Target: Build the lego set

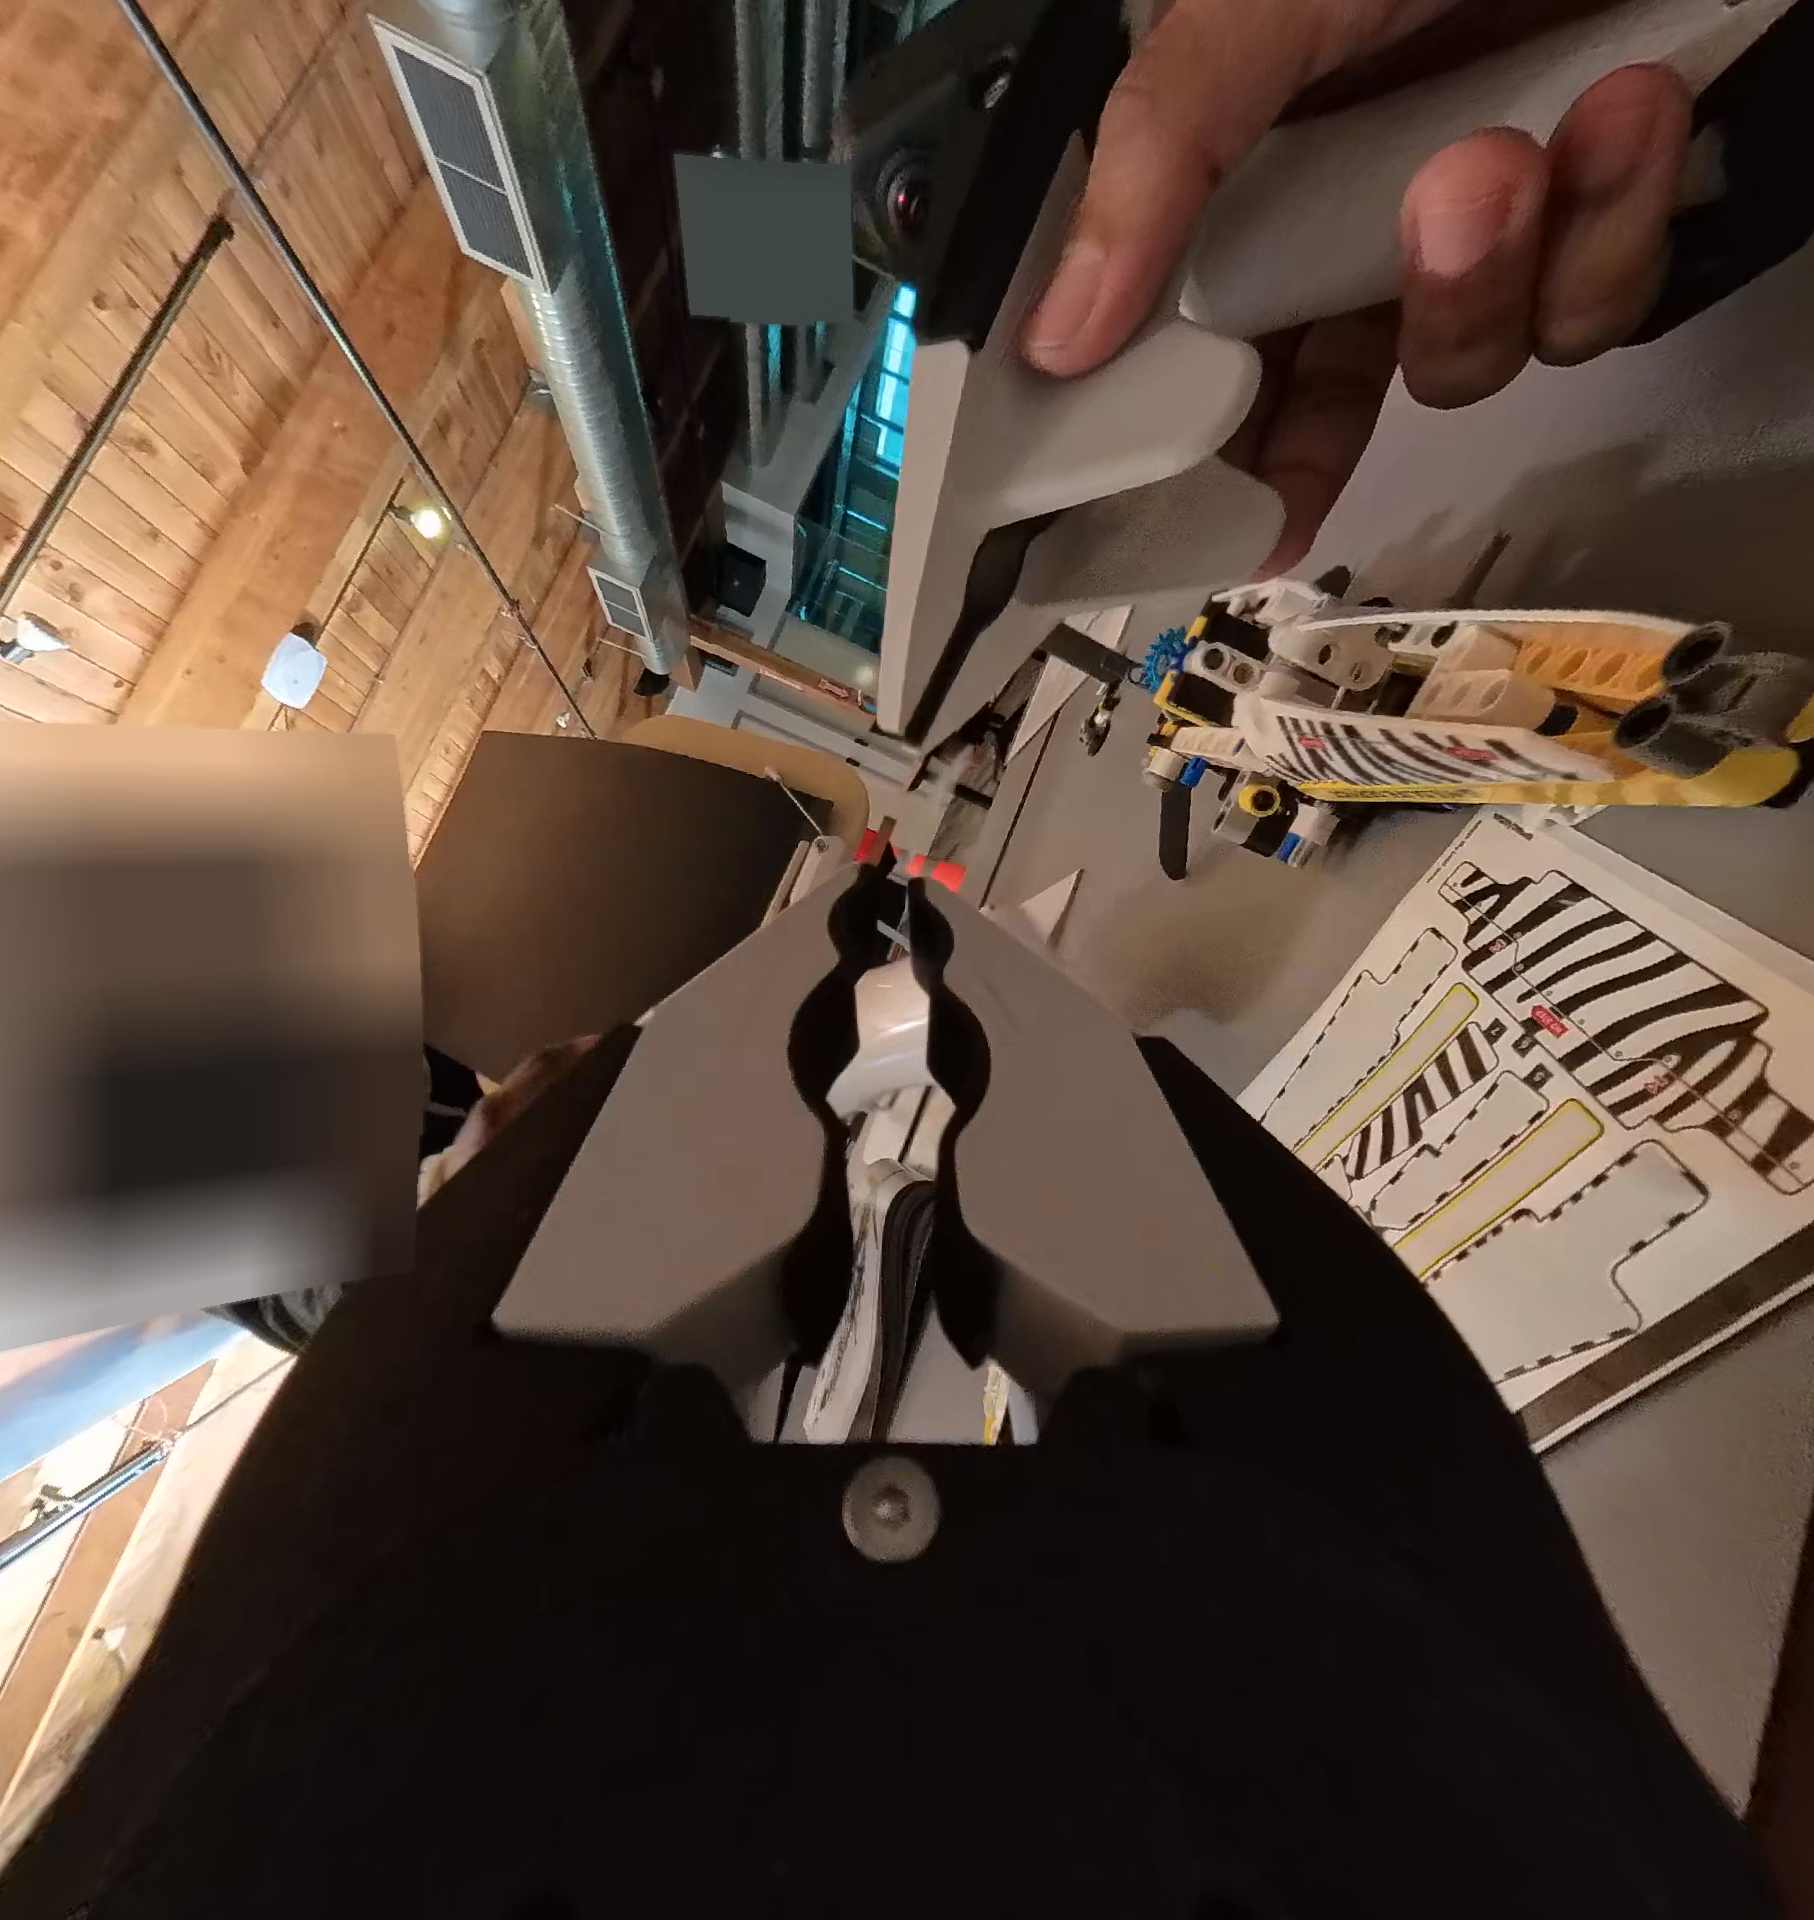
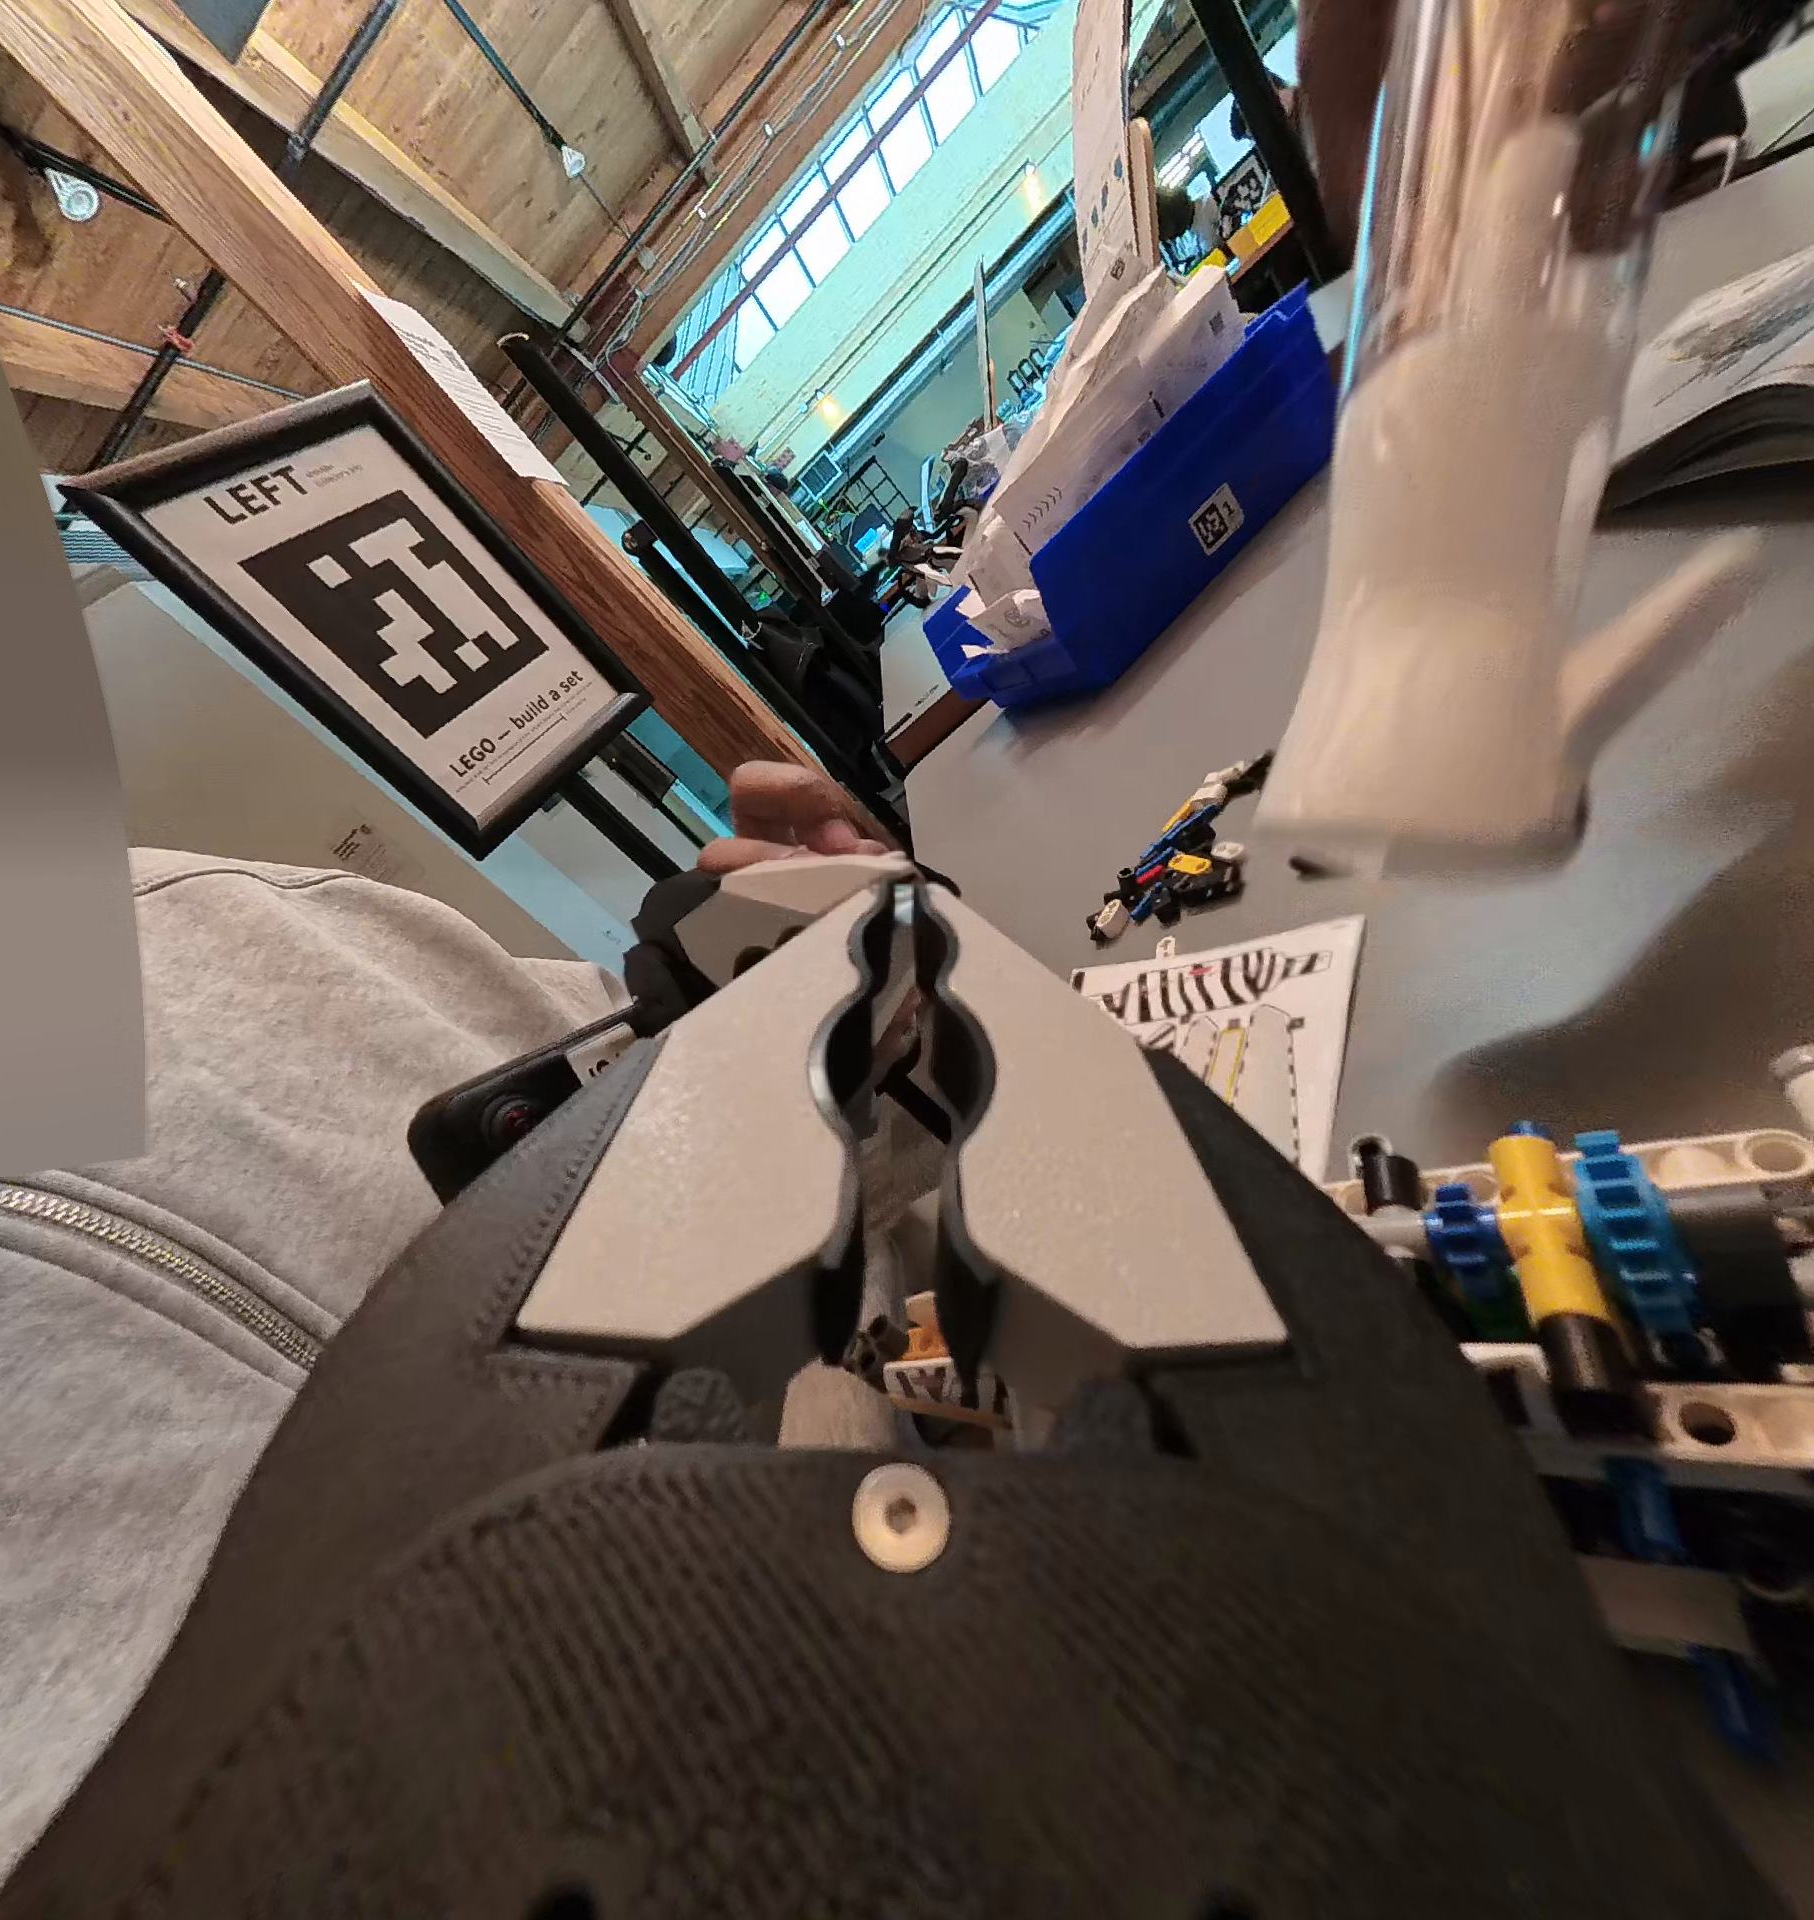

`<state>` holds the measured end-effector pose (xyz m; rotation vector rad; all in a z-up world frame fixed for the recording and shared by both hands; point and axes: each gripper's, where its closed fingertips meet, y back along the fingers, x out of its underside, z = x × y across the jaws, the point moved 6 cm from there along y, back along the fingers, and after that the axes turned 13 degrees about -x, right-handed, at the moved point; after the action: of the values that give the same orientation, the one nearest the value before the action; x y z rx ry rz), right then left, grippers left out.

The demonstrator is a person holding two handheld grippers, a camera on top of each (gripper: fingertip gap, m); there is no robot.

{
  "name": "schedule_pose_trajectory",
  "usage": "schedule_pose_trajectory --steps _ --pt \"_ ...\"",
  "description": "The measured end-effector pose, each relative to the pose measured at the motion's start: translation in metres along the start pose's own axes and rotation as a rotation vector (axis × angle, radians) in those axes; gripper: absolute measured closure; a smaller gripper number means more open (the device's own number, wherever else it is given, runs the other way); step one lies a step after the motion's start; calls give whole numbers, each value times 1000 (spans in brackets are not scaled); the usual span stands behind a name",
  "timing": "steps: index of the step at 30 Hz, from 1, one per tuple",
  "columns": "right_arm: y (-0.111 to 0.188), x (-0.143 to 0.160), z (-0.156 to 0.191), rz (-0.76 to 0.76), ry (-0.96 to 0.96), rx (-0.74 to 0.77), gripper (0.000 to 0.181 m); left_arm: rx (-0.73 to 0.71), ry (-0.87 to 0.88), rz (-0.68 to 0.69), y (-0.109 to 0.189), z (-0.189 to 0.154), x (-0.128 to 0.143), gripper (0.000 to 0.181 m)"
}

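My left gripper is nearly shut, with a thin pale sliver across its tips; I cannot tell what the sliver is. My right gripper, held by a hand, points down and its tips meet the left one's. In the right wrist view my right gripper is shut on a thin pale sliver, and a left gripper finger lies just beyond it. The half-built lego model, white and yellow with zebra stripes, lies on the grey table; it also shows in the right wrist view.
A zebra-striped sticker sheet lies beside the model, also in the right wrist view. Loose pieces, a blue bin, an open booklet and a framed marker sign are around. A blurred white object hangs close by. Only a small space, under 4 cm, lies between the two pairs of fingers.
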<state>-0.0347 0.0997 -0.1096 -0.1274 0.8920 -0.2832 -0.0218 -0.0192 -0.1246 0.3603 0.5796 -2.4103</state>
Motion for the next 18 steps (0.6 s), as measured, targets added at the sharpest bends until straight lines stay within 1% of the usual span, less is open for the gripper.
schedule_pose_trajectory --steps 1,3,5,11,15,18 --pt "1 -1 0 -5 3 -1 181 4 6 6 0 0 1 176" --pt "2 -2 1 -13 6 -3 181 8 22 15 -1 1 3 181" --pt "3 -3 1 -16 4 -2 180 -15 24 4 0 4 2 181" --pt "1 -2 2 -20 -11 -11 169 -39 -41 -11 1 1 1 181" --pt "-5 1 2 -1 -21 -8 167 -47 -62 -30 2 1 -1 181" --pt "-6 2 2 -15 -29 -13 167 -52 -89 -39 3 0 -2 181"
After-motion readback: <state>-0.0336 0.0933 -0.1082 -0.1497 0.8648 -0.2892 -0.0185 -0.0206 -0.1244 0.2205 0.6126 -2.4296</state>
